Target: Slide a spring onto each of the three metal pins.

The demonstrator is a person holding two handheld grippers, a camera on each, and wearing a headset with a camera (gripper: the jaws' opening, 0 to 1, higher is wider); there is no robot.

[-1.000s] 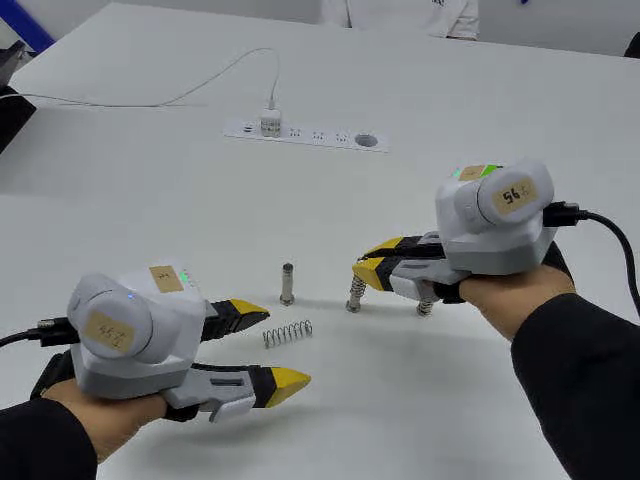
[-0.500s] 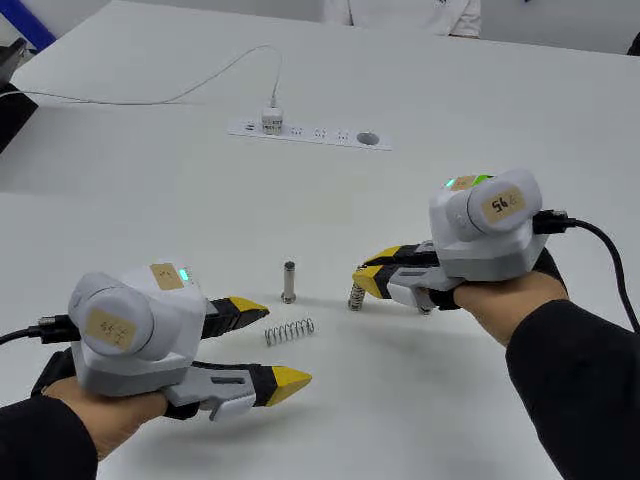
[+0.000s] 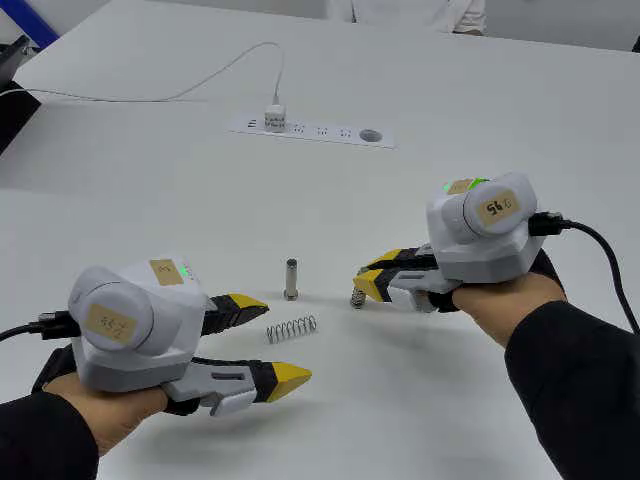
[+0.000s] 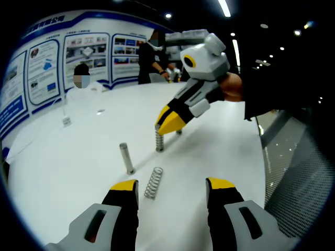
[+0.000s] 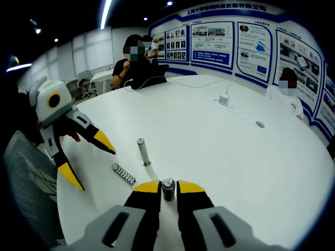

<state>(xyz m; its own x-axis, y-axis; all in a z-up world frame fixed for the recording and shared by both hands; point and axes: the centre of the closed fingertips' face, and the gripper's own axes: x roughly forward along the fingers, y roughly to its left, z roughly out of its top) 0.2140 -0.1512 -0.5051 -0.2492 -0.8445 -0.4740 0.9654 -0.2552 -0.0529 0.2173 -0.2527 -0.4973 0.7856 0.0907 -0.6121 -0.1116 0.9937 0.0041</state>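
Nearest the person, the left gripper (image 3: 285, 338) hovered low over the white table (image 3: 150, 200) with its jaws spread wide and nothing between them, and a loose spring (image 3: 291, 328) lay on its side just ahead of their tips. A little beyond the spring a bare pin (image 3: 291, 279) stood upright, and to its right the right gripper (image 3: 368, 283) had its jaws drawn in close on the top of a spring-wound pin (image 3: 356, 297). Well beyond, a power strip (image 3: 310, 130) lay flat on the table.
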